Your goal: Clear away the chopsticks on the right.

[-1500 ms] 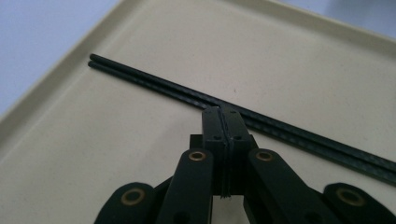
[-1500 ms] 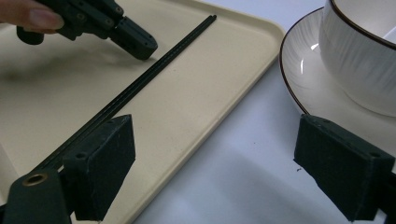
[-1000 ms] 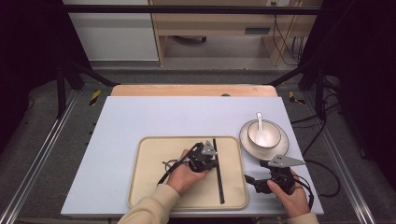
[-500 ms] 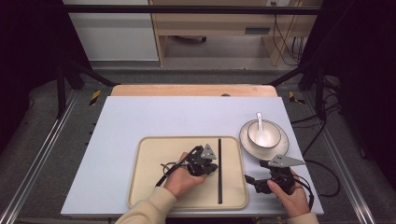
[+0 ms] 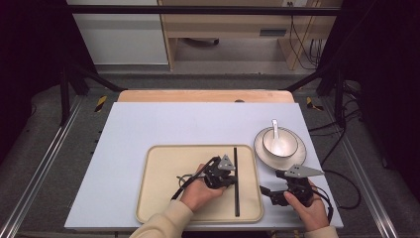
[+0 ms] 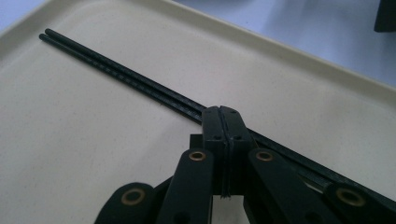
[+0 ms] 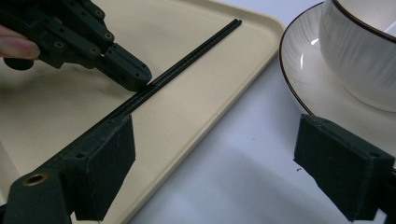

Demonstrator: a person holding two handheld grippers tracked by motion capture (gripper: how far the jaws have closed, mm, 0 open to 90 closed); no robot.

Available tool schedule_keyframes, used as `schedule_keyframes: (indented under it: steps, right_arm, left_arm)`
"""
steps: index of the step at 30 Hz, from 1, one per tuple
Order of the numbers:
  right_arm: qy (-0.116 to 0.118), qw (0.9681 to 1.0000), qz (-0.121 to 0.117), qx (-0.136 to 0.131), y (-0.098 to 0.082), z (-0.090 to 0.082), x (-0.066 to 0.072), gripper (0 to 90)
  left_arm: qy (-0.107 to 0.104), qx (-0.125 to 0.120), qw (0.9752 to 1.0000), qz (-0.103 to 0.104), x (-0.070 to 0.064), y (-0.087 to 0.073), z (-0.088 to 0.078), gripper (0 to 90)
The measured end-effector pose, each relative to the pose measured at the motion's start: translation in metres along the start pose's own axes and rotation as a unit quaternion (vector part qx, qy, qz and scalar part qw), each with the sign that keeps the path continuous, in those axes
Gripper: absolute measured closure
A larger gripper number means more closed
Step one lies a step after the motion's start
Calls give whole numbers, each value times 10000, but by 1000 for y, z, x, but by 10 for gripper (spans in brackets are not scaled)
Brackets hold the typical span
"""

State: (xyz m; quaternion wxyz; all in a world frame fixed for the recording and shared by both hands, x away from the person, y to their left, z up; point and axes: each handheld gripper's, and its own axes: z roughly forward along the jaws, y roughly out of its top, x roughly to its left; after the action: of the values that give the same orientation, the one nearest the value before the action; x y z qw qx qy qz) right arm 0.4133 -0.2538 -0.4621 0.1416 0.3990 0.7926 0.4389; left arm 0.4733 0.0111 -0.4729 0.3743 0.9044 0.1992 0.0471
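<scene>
Got my left claw (image 6: 222, 122) clenched empty, tips nudging the chopsticks (image 6: 135, 81) just ahead to line them up on the tray (image 6: 84, 154), right claw (image 7: 212, 163) parked wide open nearby.

A white round ceramic bowl with a thin dark rim (image 5: 280, 142) stands on a matching white ribbed saucer with a dark edge line (image 5: 295, 161), right of the tray and near the table's right edge. A white ceramic spoon (image 5: 275, 130) rests in the bowl, its handle leaning over the far rim. The pale lilac-grey table top (image 5: 168, 124) bears them; behind it a light wooden board edge (image 5: 203, 95) shows, and black cables (image 5: 346, 173) trail off to the right
</scene>
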Motion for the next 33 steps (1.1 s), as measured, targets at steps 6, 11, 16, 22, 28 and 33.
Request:
schedule_keyframes:
  steps: [6, 11, 16, 22, 28, 33]
  right_arm:
    - [-28, 10000, 34, 0, 0, -1, -1, 124]
    - [-27, 10000, 46, -10, 0, -1, -1, 124]
    - [-28, 10000, 48, -16, 0, -1, -1, 124]
    - [-32, 10000, 46, -54, 0, -2, -1, 123]
    - [-46, 9998, -69, -173, 0, -3, 1, 124]
    - [-163, 9988, -319, -343, 1, -5, 4, 116]
  left_arm:
    - [-2, -36, 10000, 53, -1, 7, 7, 896]
    - [20, -27, 10000, 56, 0, 13, 13, 896]
    - [27, -63, 10000, 68, -2, 19, 20, 895]
    - [49, -167, 9997, 168, -1, 19, 12, 896]
    - [177, -341, 9992, 133, 6, 10, -8, 894]
    - [280, -458, 9985, 71, 13, -5, -27, 873]
